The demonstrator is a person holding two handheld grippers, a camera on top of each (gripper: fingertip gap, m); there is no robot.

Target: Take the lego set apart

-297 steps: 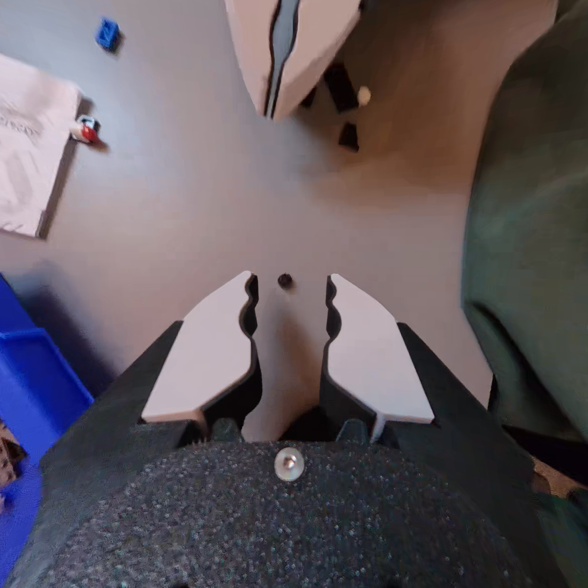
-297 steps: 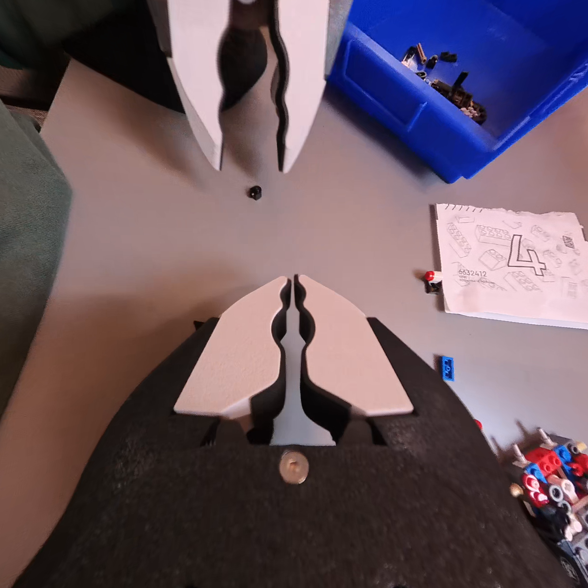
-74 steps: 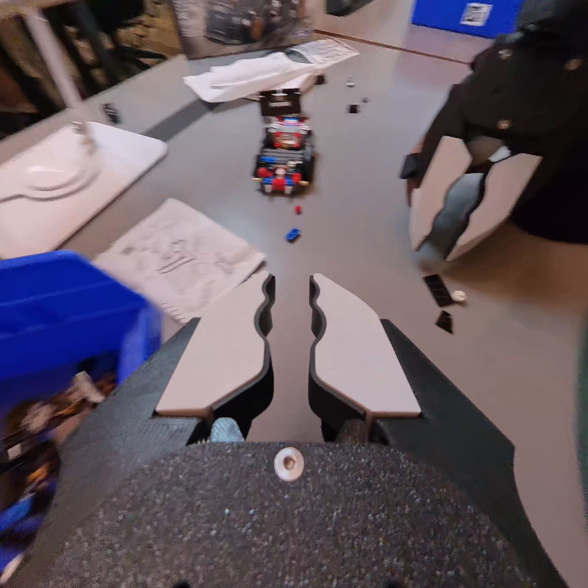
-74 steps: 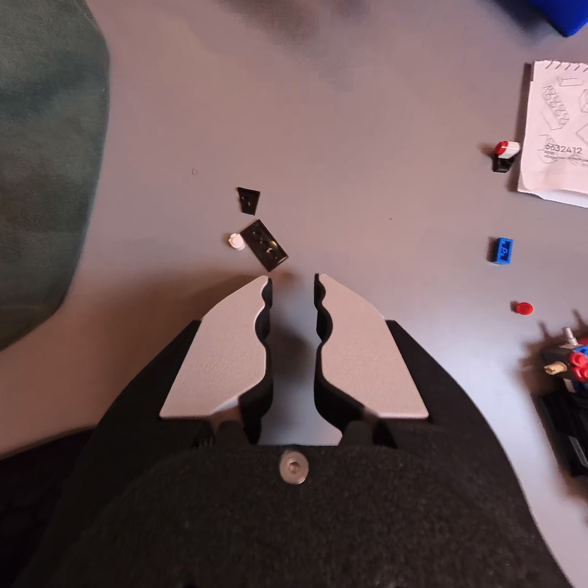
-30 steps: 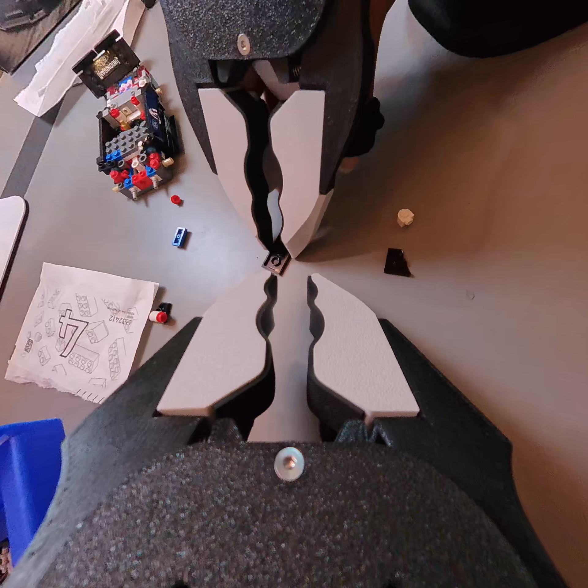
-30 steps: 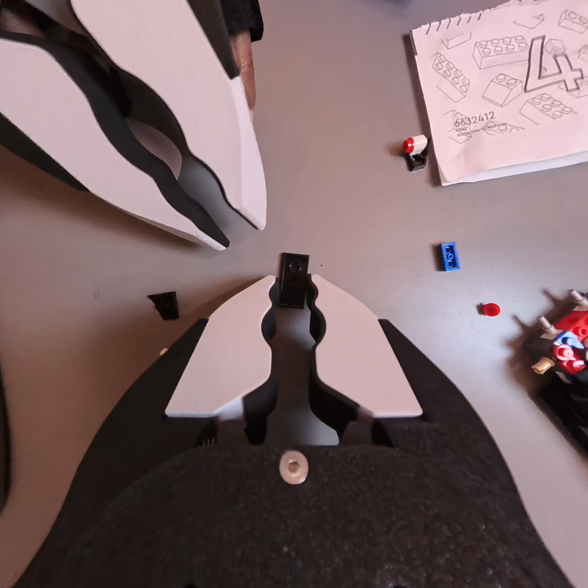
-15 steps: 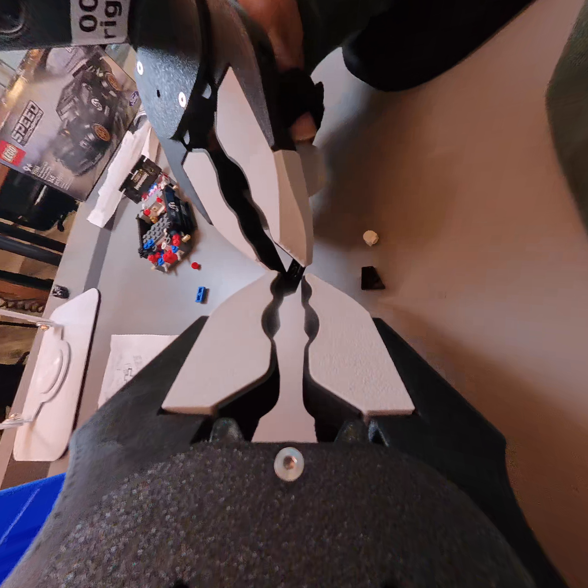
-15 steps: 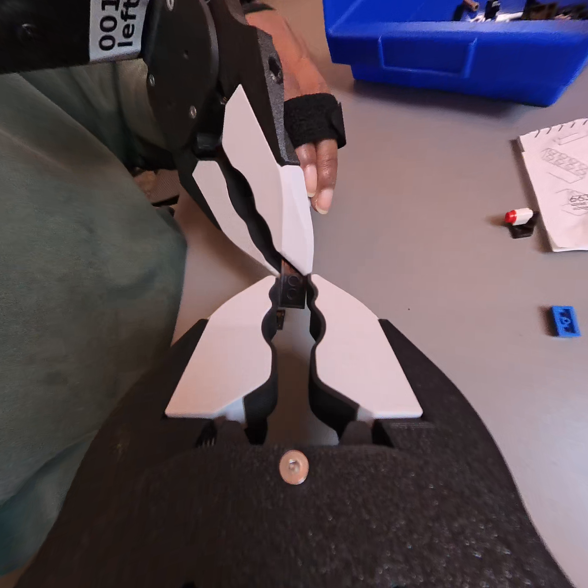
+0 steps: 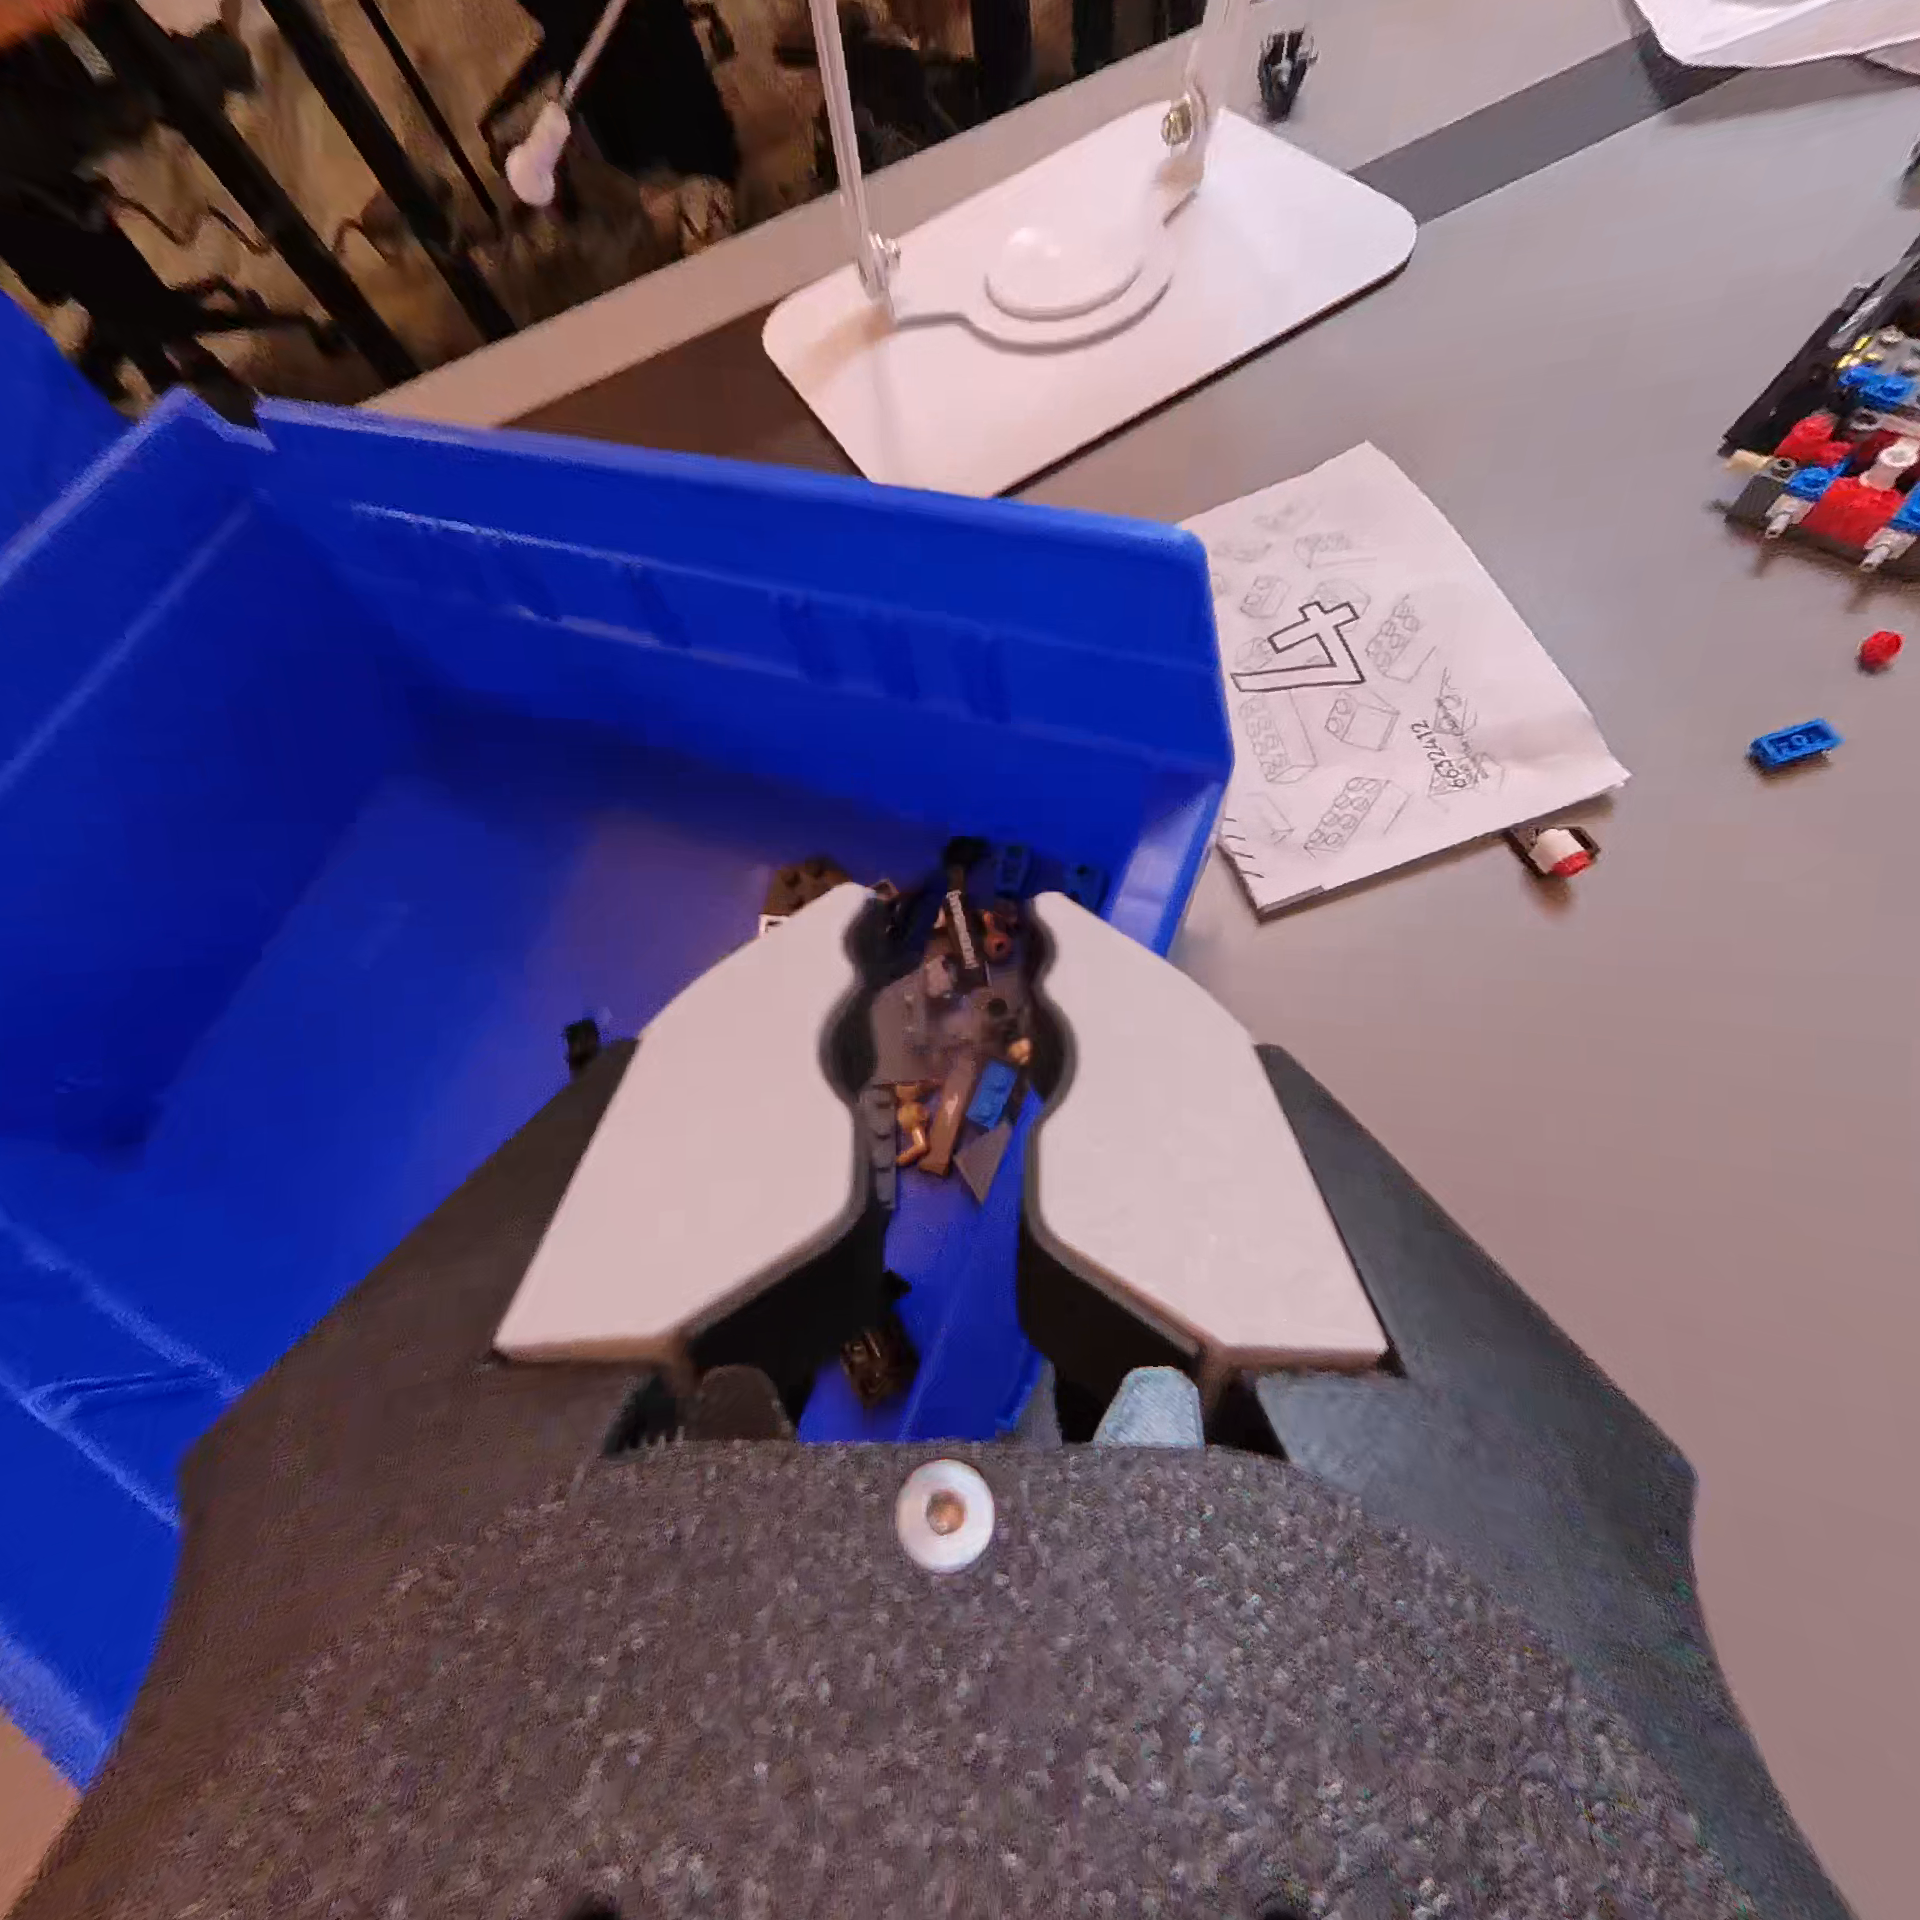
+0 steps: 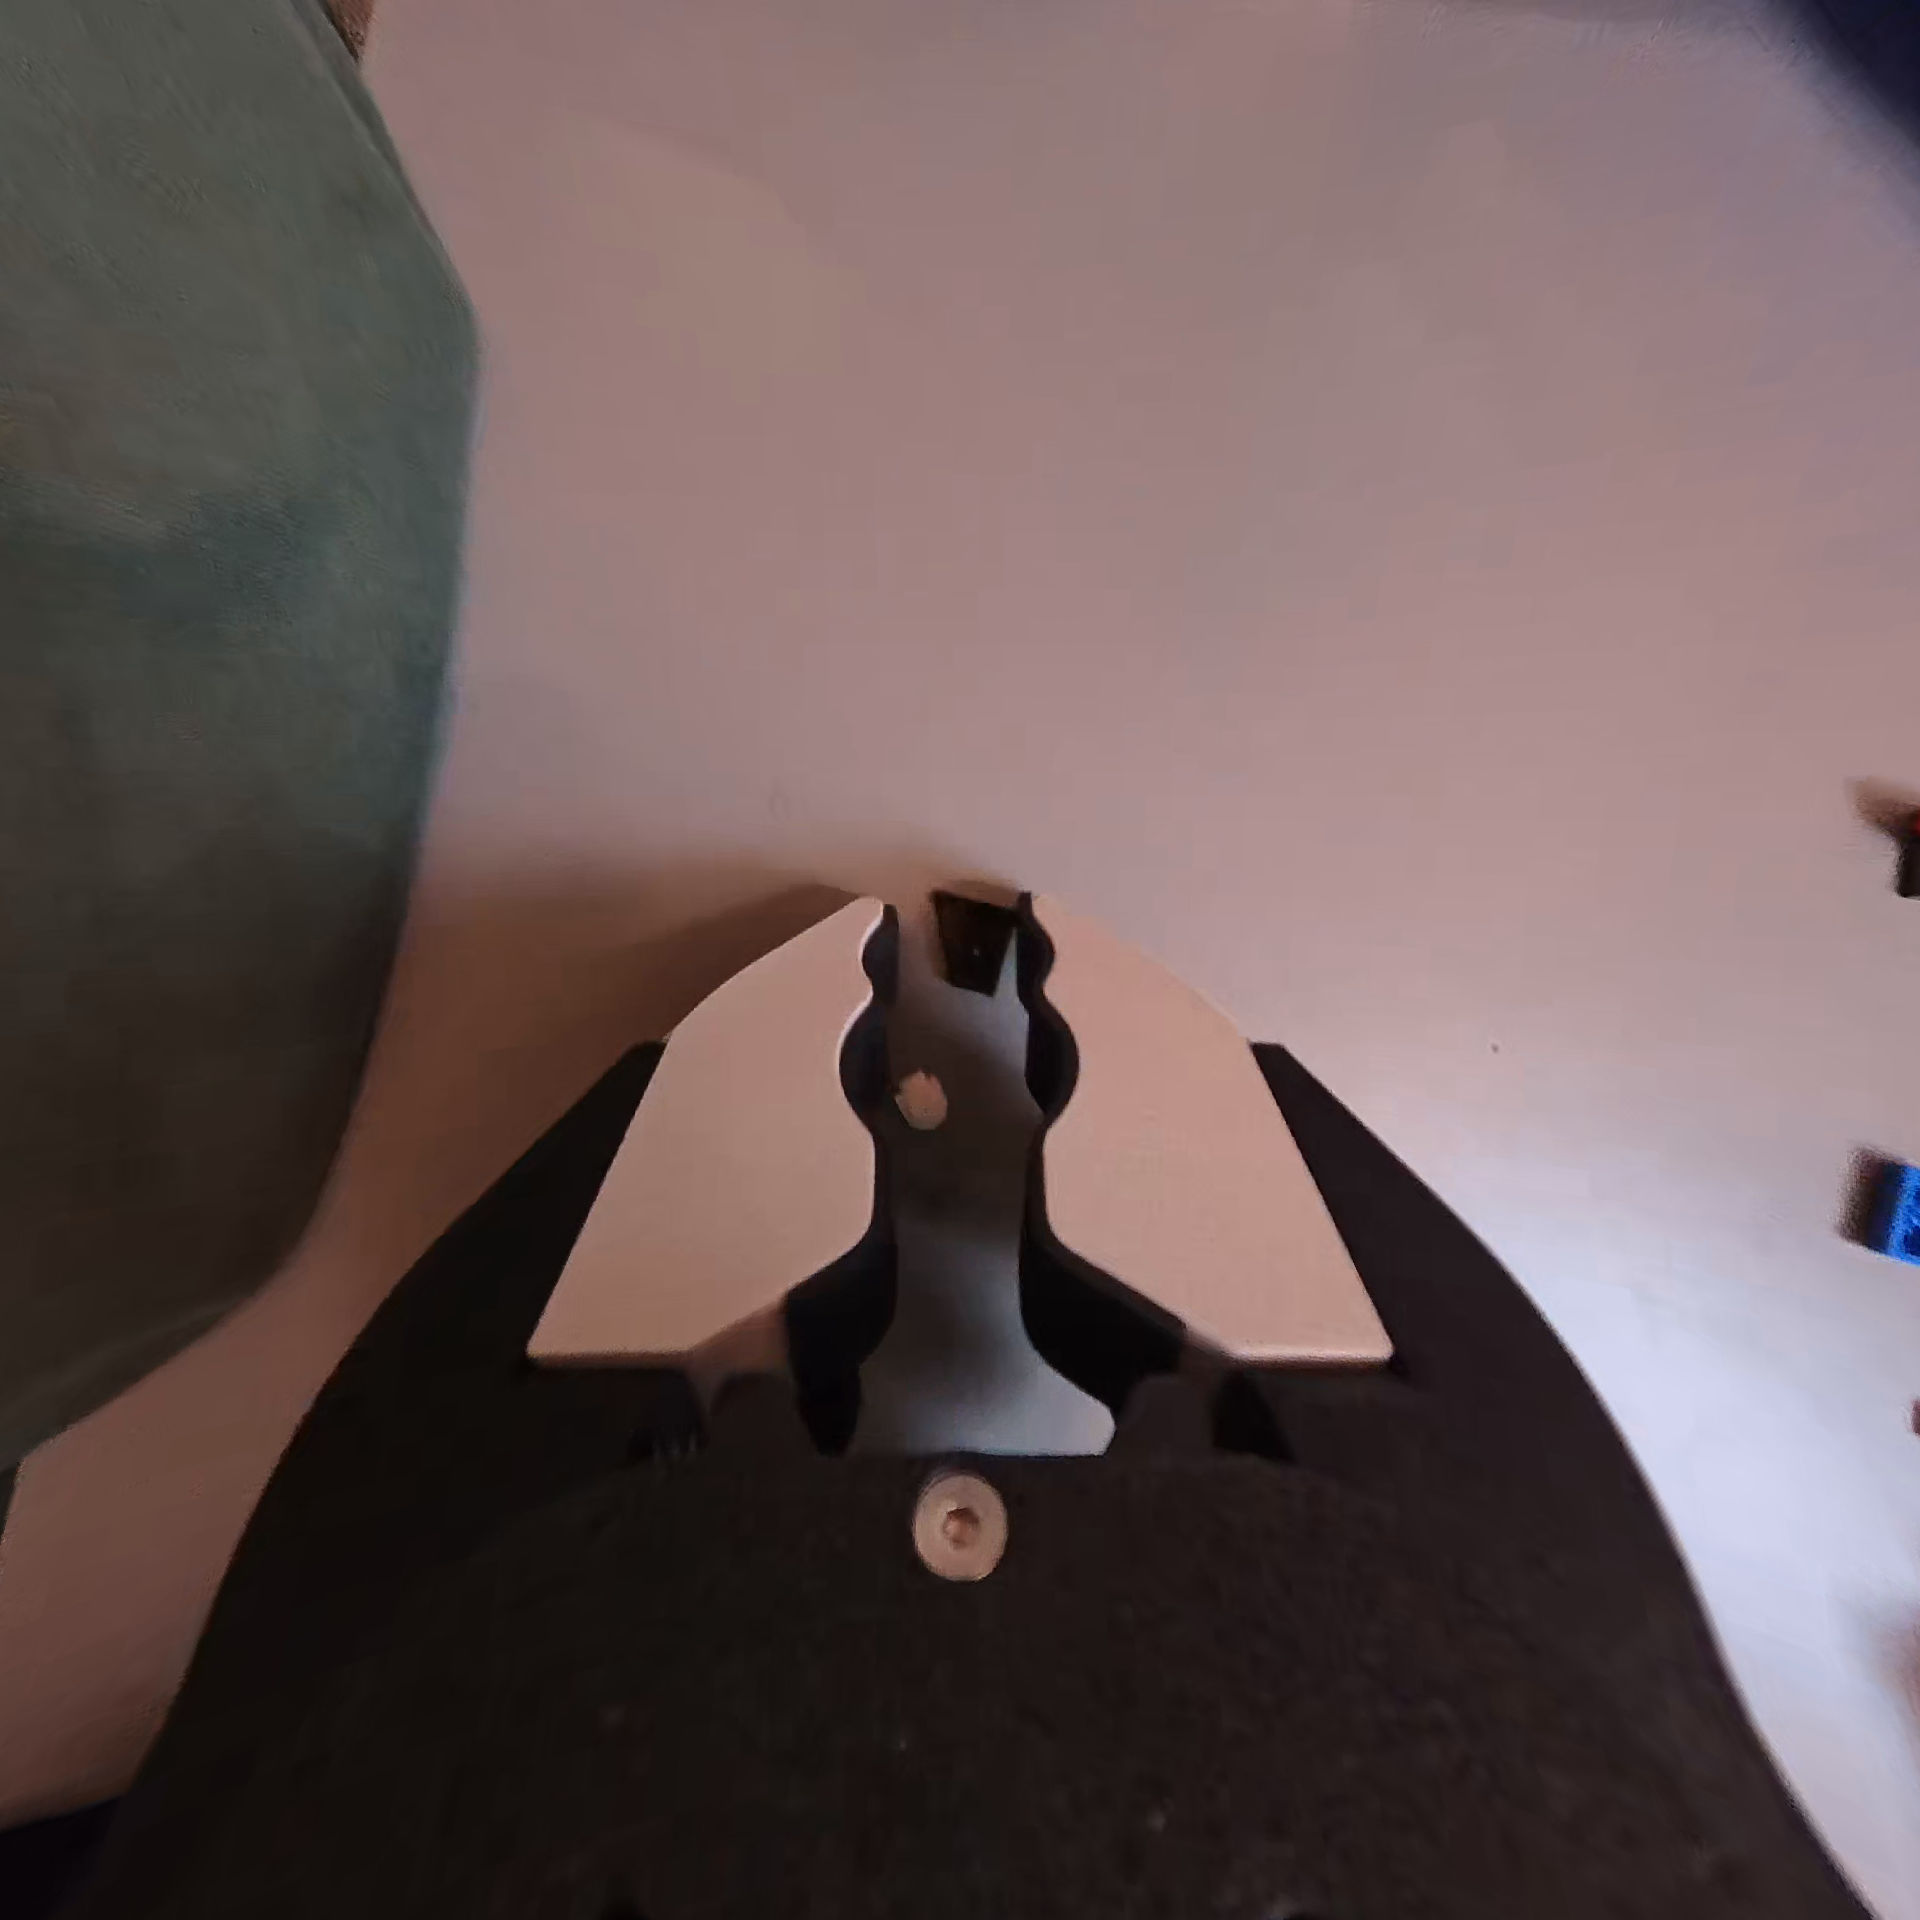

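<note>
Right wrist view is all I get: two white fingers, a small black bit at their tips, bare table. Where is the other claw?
Observer: The left gripper hangs open over a blue bin.
Operator: Is anything in that bin?
Observer: Yes, a pile of loose pieces, mostly dark, lies in the corner nearest a printed paper sheet.
Operator: And the model they are taking apart?
Observer: The partly stripped lego car sits on the table at the far right edge of the left wrist view, beyond that sheet.
</note>
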